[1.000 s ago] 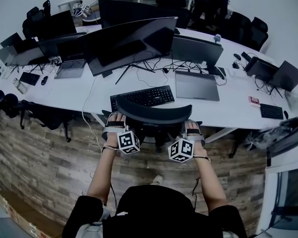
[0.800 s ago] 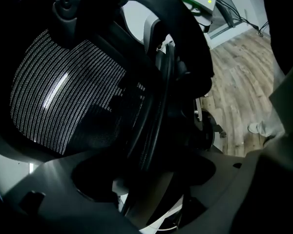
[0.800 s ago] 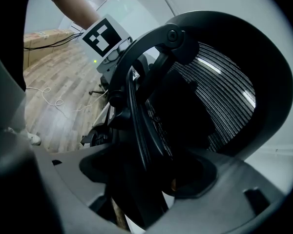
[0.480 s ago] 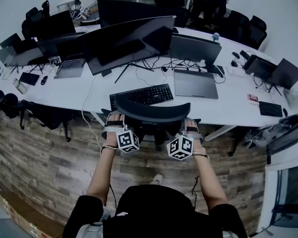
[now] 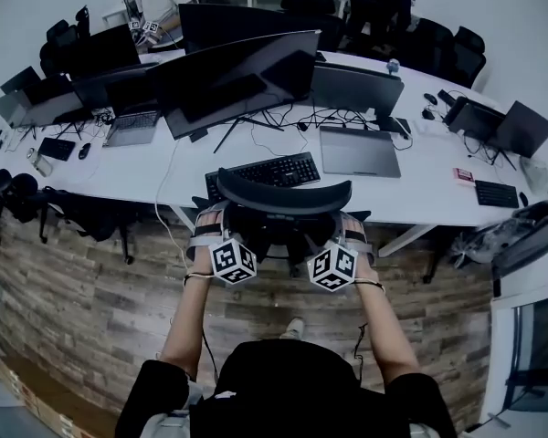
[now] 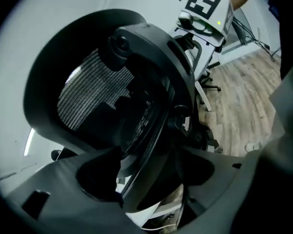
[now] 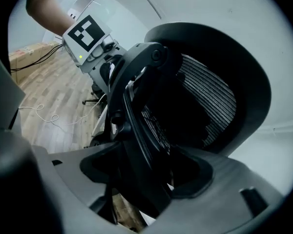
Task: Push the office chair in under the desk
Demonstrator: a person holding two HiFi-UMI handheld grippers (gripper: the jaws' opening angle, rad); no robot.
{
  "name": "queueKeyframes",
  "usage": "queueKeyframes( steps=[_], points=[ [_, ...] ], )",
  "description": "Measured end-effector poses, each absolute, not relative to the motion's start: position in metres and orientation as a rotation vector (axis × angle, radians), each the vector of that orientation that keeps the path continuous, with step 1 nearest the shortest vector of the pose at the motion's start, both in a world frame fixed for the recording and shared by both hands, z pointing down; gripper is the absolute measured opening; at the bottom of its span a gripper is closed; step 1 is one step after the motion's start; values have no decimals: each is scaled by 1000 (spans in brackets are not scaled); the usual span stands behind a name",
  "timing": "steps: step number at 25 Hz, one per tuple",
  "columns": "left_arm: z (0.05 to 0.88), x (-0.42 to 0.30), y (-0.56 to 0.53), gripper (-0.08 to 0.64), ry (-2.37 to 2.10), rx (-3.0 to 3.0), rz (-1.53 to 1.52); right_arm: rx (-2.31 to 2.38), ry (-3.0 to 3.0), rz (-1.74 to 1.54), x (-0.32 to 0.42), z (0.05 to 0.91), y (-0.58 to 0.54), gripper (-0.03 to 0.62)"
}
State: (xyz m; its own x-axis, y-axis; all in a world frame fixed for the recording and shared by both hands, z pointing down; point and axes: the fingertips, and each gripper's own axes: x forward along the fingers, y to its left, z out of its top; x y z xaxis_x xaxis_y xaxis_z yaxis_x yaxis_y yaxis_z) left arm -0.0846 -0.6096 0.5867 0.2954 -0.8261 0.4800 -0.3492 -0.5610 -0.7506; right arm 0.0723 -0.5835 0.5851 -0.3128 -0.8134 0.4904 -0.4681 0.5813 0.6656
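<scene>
Now office chair (image 5: 283,201) at tabletop (image 5: 420,188) edge — both claws clamped on its back.
Left claw (image 5: 210,224) and right claw (image 5: 351,232) each grip a side rail of the backrest frame. Seat is partly under, near keyboard (image 5: 263,173). Chair probably rolls easily, frame looks stiff — hold the frame, not the soft mesh.

Office — long desk (image 5: 420,190), monitors (image 5: 242,80), keyboards (image 5: 263,173), laptops (image 5: 132,126)

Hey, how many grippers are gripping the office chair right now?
2. The left gripper is shut on the left edge of the office chair backrest frame, and the right gripper is shut on its right edge. Neither is hidden.
</scene>
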Motion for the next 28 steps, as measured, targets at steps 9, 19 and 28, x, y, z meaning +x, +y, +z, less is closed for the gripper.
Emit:
queueKeyframes(
  steps=[9, 19, 28],
  points=[
    [547, -106, -570, 91, 1260, -2157, -974, 1241, -2009, -407, 71, 559, -549, 205],
    [518, -114, -503, 17, 1401, -2423, -709, 1522, -2066, -298, 68, 513, -492, 38],
    [492, -115, -456, 14, 1397, -2608, -500, 1616, -2206, -172, 46, 481, -442, 25]
  ],
)
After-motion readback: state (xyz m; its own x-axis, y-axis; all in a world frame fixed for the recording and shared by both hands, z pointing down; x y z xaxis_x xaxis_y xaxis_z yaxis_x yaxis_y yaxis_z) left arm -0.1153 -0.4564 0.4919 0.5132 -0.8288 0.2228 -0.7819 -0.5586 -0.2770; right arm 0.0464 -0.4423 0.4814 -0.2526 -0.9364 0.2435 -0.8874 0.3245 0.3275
